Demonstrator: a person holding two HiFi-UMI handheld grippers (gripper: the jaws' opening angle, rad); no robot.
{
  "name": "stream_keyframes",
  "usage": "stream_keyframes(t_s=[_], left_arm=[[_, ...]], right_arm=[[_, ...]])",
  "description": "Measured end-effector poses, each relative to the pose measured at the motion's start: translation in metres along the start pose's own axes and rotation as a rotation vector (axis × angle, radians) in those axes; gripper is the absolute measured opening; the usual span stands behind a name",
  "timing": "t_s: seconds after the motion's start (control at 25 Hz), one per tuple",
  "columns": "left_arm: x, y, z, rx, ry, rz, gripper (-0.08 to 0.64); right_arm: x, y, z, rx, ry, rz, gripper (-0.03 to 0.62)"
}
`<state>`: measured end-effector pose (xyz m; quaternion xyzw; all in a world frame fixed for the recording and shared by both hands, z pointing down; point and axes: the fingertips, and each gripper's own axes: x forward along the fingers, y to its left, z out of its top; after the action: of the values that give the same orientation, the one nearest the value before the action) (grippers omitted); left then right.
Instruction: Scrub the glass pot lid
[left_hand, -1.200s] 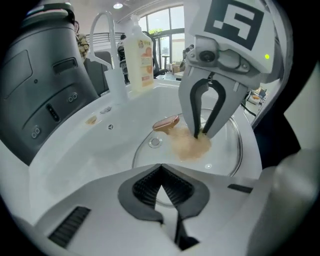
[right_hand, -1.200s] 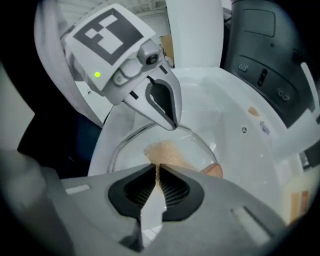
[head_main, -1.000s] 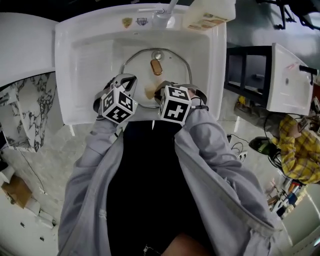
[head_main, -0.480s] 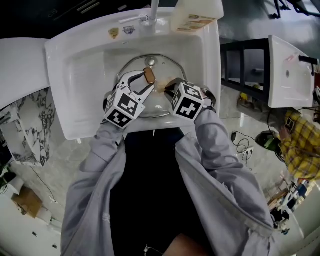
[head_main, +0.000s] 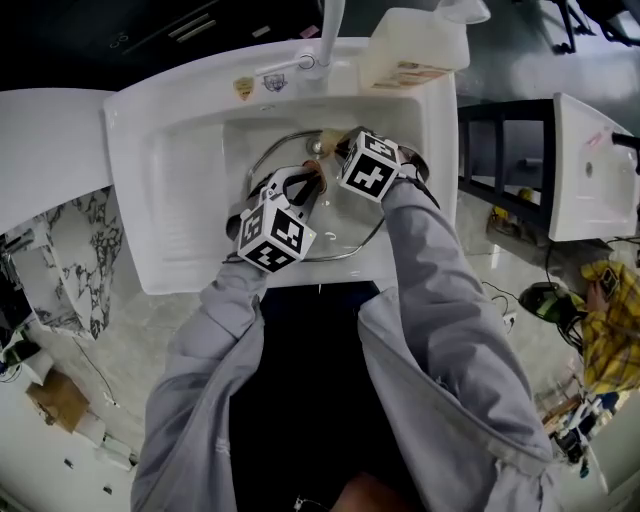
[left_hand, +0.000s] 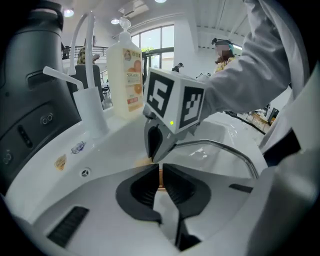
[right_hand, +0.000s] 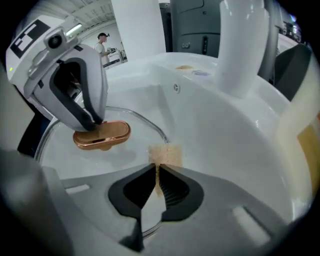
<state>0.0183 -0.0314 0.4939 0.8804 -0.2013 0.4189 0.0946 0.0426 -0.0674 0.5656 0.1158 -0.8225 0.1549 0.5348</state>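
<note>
White sink (head_main: 150, 140) cradles the glass pot lid (head_main: 345, 225). Our left gripper (left_hand: 160, 172) jaws have just closed on its copper handle (right_hand: 102, 134), likely steadying it; right gripper (right_hand: 156, 175) jaws pinch a tan sponge (right_hand: 165, 154) for scrubbing.

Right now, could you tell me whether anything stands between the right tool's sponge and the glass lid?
Nothing visible does. The right tool is shut on a tan sponge piece that sits at the rim of the glass lid; the copper-coloured handle lies off to one side, clear of it.
</note>
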Motion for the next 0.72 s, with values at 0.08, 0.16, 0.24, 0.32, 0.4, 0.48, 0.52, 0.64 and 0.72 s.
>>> stream_keyframes(t_s=[0.08,0.16,0.24,0.32,0.4,0.48,0.52,0.64,0.72], left_arm=[[0.001,0.000,0.000,-0.003,0.001,0.002,0.020],[0.001,0.000,0.000,-0.010,0.001,0.003,0.017],[0.001,0.000,-0.001,-0.016,0.000,0.008,0.017],[0.001,0.000,-0.001,-0.017,-0.003,0.015,0.017],[0.001,0.000,-0.001,-0.017,-0.004,0.021,0.017],[0.000,0.001,-0.001,-0.019,-0.003,0.024,0.017],[0.000,0.001,-0.002,-0.019,-0.003,0.025,0.017],[0.000,0.000,-0.002,-0.018,-0.001,0.028,0.017],[-0.001,0.001,-0.002,-0.018,0.000,0.033,0.017]], right_arm=[[0.008,-0.004,0.006,-0.026,0.013,0.030,0.025],[0.014,-0.005,0.009,-0.034,0.028,0.061,0.025],[0.021,-0.006,0.009,-0.037,0.048,0.079,0.025],[0.024,-0.007,0.009,-0.030,0.059,0.098,0.025],[0.022,-0.005,0.008,-0.021,0.082,0.133,0.025],[0.016,0.001,-0.001,-0.010,0.129,0.165,0.025],[0.013,0.006,-0.004,-0.007,0.138,0.180,0.025],[0.003,0.020,-0.002,-0.010,0.108,0.210,0.025],[-0.004,0.028,-0.003,-0.020,0.093,0.216,0.025]])
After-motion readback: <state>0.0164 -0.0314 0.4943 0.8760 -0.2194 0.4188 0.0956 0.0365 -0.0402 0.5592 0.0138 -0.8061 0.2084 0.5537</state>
